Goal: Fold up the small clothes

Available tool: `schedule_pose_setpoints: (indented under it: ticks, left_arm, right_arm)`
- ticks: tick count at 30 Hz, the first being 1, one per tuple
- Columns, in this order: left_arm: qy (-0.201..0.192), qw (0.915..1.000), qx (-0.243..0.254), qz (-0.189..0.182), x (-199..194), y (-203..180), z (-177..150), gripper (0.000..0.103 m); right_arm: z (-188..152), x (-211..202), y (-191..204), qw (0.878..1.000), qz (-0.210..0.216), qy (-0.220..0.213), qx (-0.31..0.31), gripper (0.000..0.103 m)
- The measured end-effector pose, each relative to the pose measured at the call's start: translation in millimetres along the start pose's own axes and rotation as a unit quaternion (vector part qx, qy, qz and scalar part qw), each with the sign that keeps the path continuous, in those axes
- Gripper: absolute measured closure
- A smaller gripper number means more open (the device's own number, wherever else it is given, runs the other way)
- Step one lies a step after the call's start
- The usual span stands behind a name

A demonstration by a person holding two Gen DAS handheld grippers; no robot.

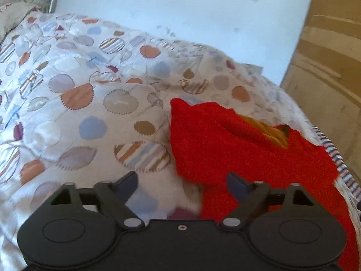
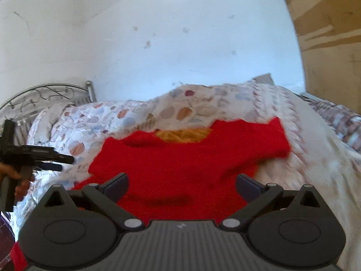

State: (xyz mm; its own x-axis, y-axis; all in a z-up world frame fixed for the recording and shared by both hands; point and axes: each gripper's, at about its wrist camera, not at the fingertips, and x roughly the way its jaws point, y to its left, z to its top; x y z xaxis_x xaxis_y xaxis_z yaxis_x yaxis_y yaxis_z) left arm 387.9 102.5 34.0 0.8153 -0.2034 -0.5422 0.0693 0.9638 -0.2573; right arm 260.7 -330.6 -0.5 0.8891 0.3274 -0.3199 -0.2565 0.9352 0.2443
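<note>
Red garment (image 2: 180, 158) spread directly below right gripper (image 2: 181, 186), wide and empty; left gripper (image 1: 181, 184), also wide, beside its left edge.

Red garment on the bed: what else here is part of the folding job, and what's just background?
In the job:
- red garment, lying spread on the bed, with yellow lining showing at the neck
- left tongs, open, empty
- right tongs, open, empty

Just there:
- patterned quilt under the garment
- metal headboard
- white wall
- brown cardboard-like panel
</note>
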Motion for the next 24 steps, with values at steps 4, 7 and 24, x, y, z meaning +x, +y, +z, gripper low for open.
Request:
schedule_pose_setpoints:
  ticks: [4, 7, 24]
  left_arm:
    - [-0.008, 0.9996, 0.018, -0.020, -42.8, 4.3, -33.8, 0.002]
    - [-0.002, 0.9992, 0.036, -0.017, -68.7, 6.8, -61.4, 0.001]
    - [0.062, 0.9966, 0.040, -0.036, -101.6, 3.4, -130.2, 0.017]
  right_arm:
    - [-30.9, -44.7, 3.4, 0.999, -0.033, 0.001, 0.012, 0.000]
    - [-55.2, -81.5, 12.1, 0.997, -0.071, -0.016, 0.018, 0.000]
    - [-97.7, -96.0, 59.8, 0.996, -0.078, 0.053, 0.002, 0.041]
